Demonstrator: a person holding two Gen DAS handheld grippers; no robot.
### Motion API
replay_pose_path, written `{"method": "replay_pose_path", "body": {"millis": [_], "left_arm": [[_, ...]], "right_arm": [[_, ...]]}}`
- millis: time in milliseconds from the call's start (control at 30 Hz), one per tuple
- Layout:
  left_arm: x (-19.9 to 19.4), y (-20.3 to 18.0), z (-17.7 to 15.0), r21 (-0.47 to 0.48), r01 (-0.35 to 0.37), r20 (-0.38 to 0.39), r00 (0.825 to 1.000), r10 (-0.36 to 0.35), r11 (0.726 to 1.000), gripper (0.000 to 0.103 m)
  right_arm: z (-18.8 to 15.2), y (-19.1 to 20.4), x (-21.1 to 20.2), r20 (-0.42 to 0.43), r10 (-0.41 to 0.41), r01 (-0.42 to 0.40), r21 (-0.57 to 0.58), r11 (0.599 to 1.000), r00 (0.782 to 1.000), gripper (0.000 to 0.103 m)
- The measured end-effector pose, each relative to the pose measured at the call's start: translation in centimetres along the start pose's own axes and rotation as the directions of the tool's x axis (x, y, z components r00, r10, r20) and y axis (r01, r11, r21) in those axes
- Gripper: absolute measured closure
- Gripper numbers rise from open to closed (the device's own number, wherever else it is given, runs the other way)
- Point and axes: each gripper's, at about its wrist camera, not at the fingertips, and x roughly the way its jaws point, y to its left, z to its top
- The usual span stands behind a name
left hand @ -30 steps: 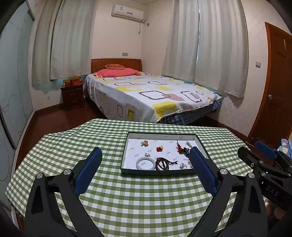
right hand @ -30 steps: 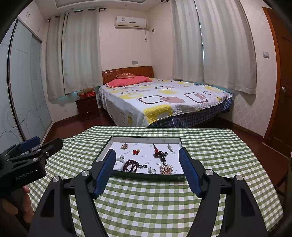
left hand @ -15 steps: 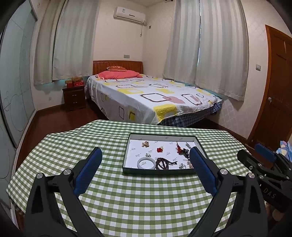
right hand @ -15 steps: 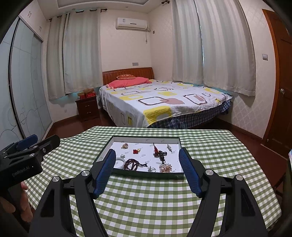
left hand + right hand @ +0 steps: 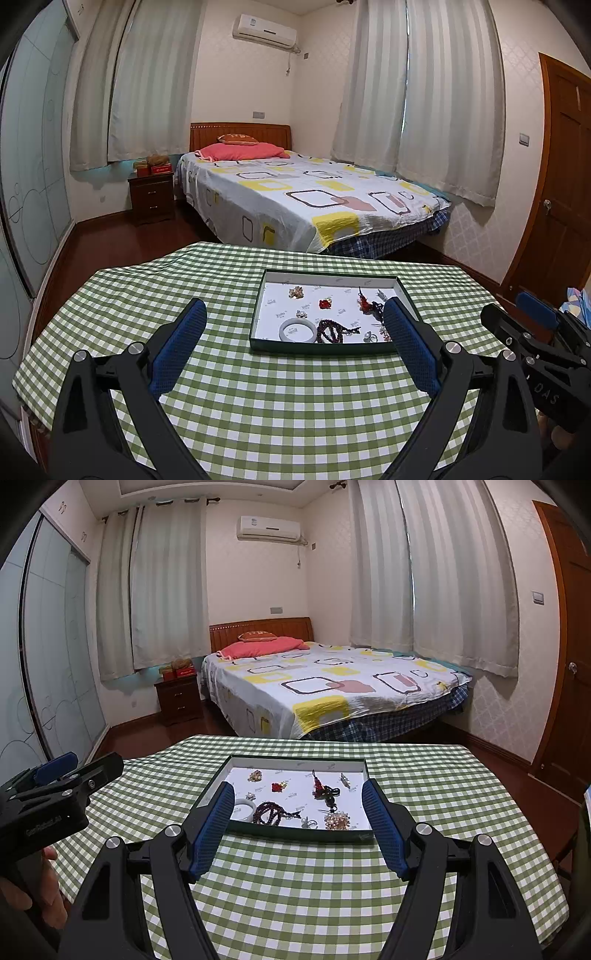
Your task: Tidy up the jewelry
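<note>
Hardly anything has shifted since a second ago: from your left wrist the room sits a touch lower in view and the tray [image 5: 258, 320] looks slightly farther off, while your right wrist view is almost the same. You hold the left gripper [image 5: 293, 325] over the green checked tablecloth [image 5: 258, 406] with its blue-padded jaws spread wide and nothing between them; its right finger overlaps the tray's right near corner in the view. Your right gripper [image 5: 297, 805] is likewise spread apart and empty, its two fingers framing the near half of the tray without touching it as far as you can see. That dark green, white-lined tray lies flat on the table, just ahead of both grippers. Inside it, the pale bangle [image 5: 297, 329] lies at the near left, with the dark beaded bracelet [image 5: 334, 331] just beside it to the right. A small red ornament [image 5: 279, 786] sits near the middle, a gold-toned cluster [image 5: 255, 775] lies toward the far left, a red and black tasselled piece [image 5: 325, 789] sits right of centre, and a pale beaded cluster [image 5: 337, 820] rests at the near edge. Behind the table stands the bed [image 5: 332, 686]. Your left hand [image 5: 40, 897] shows at the edge of the right wrist view, on the left gripper's handle.
</note>
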Motion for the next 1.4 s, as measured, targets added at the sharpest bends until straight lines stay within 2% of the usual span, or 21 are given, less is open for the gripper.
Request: {"method": "replay_pose_path", "body": {"millis": [333, 500, 867, 1167, 1400], "left_arm": [[0.2, 0.1, -0.1, 0.004, -0.016, -0.004, 1.0, 0.016, 1.0, 0.005], [0.2, 0.4, -0.2, -0.008, 0.015, -0.01, 1.0, -0.015, 1.0, 0.005], [0.2, 0.5, -0.3, -0.004, 0.021, -0.005, 1.0, -0.021, 1.0, 0.004], [1.1, 0.8, -0.7, -0.024, 0.003, -0.046, 0.999, -0.004, 1.0, 0.004], [1.4, 0.8, -0.9, -0.013, -0.015, -0.049, 0.999, 0.014, 1.0, 0.004]], "right_arm": [[-0.1, 0.2, 0.0, -0.005, 0.001, -0.001, 0.001, 1.0, 1.0, 0.034], [-0.1, 0.3, 0.0, -0.006, 0.0, 0.0, 0.0, 1.0, 1.0, 0.034], [-0.1, 0.3, 0.0, -0.006, 0.001, -0.001, 0.001, 1.0, 1.0, 0.034], [-0.3, 0.4, 0.0, -0.009, 0.002, -0.002, 0.001, 1.0, 1.0, 0.034], [-0.6, 0.5, 0.1, -0.01, 0.001, -0.001, 0.003, 1.0, 1.0, 0.034]]}}
